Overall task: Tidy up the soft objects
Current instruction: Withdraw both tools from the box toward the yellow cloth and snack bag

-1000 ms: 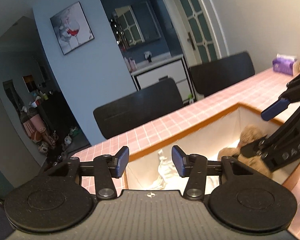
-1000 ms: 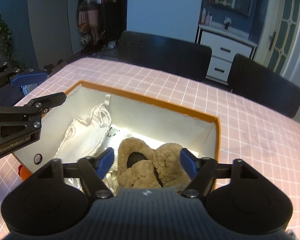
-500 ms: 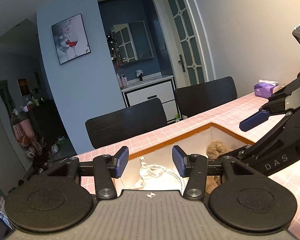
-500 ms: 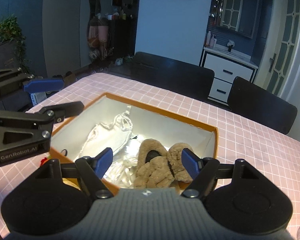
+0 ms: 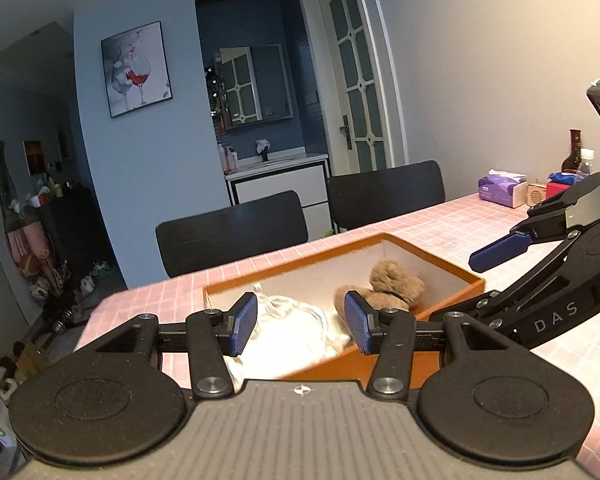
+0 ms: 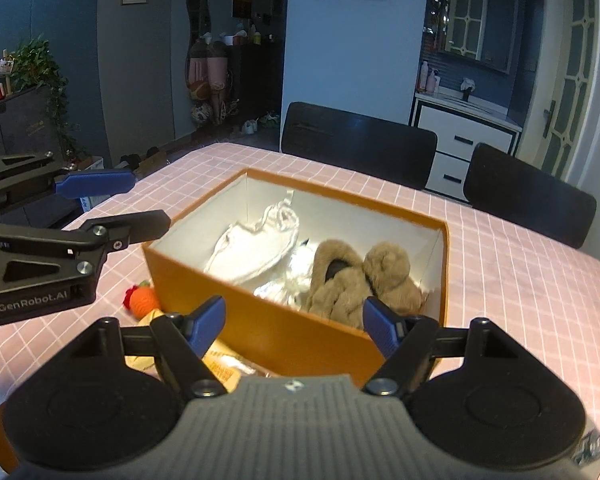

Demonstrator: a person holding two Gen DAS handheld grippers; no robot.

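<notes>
An orange box [image 6: 260, 320] with a white inside stands on the pink tiled table [image 6: 520, 280]. In it lie a white drawstring cloth bag [image 6: 256, 244] on the left and a pair of brown fluffy slippers [image 6: 360, 276] on the right. The box [image 5: 452, 280], the bag [image 5: 296, 320] and the slippers [image 5: 392, 284] also show in the left wrist view. My right gripper [image 6: 294, 330] is open and empty, above the box's near wall. My left gripper [image 5: 300, 328] is open and empty, at the box's left end. It also shows in the right wrist view [image 6: 112, 204].
An orange and red crocheted toy [image 6: 142, 298] and a yellow packet [image 6: 220, 368] lie outside the box by its near left corner. Two black chairs [image 6: 358, 144] stand behind the table. A purple tissue pack [image 5: 500, 190] and bottles [image 5: 574, 158] stand at the table's far right.
Both grippers have pulled back and up from the box, so its outer walls and the toy beside it have come into view. Both stay open and empty.
</notes>
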